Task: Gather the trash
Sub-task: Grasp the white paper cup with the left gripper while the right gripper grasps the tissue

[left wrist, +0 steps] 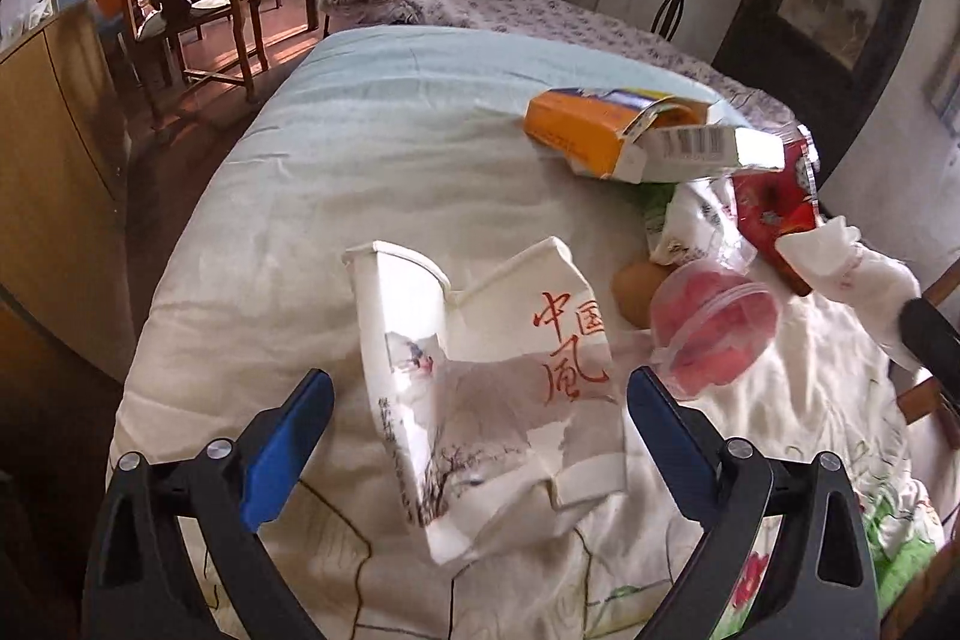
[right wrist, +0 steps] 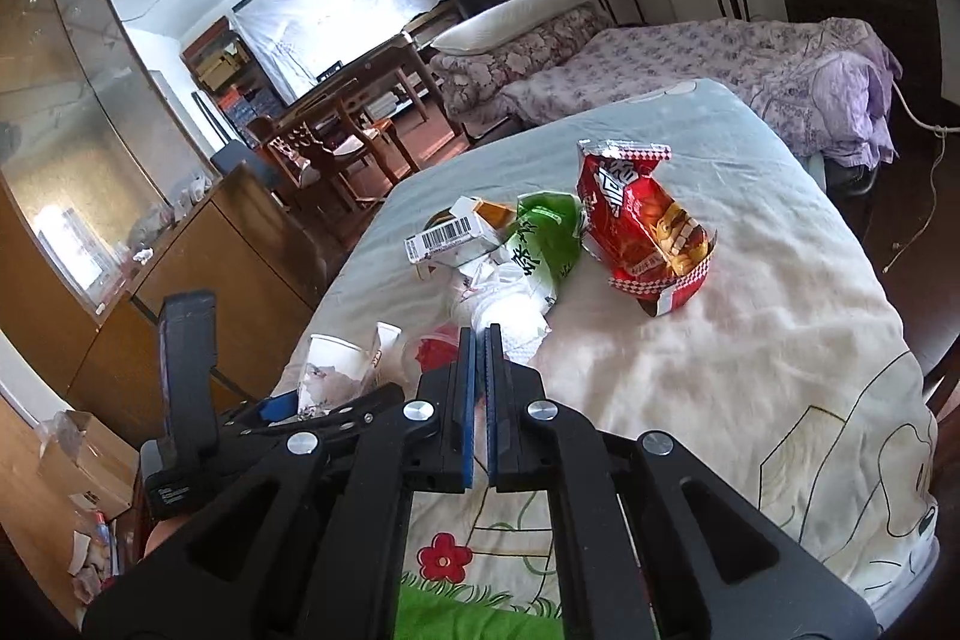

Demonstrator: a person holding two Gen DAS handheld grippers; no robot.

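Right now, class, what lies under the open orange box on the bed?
A green packet and crumpled white wrapper poke out beneath the orange box. How far they run under it is hidden.

I take the crushed paper cup [left wrist: 480,400] as my landmark; it lies on the quilt [left wrist: 360,196] between the spread fingers of my left gripper [left wrist: 480,436]. To its right, close by, I see a lidded plastic tub [left wrist: 714,322], with an egg [left wrist: 636,295] just behind that. Farther behind and right of the cup lies an opened carton [left wrist: 606,130]. Right of the carton sits a snack bag [right wrist: 645,220], and a crumpled tissue [left wrist: 840,256] lies far right of the cup.
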